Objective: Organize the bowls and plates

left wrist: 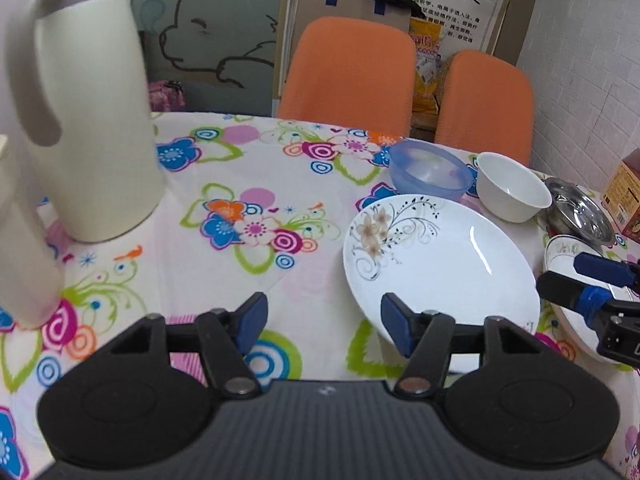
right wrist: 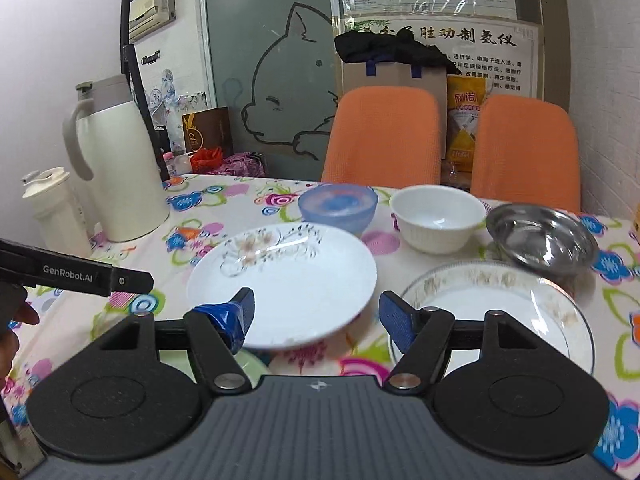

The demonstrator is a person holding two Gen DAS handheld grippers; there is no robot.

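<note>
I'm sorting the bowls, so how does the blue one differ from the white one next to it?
The blue plastic bowl is translucent; the white bowl is opaque and glossy. The blue plastic bowl sits nearer the thermos, the white bowl nearer the steel bowl. Both stand upright and empty.

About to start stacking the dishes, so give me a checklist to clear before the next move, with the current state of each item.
1. Left gripper open: ok, jaws wide apart, holding nothing.
2. Right gripper open: ok, nothing between the fingers.
3. Flowered white plate reachable: ok, just ahead of both grippers, nothing on it.
4. Second plate free: ok, bare, lying right of the flowered one.
5. Bowls unstacked: ok, blue bowl, white bowl and steel bowl stand separately in a row behind the plates.
6. Grippers apart from each other: cannot tell, they look close near the plates.
</note>
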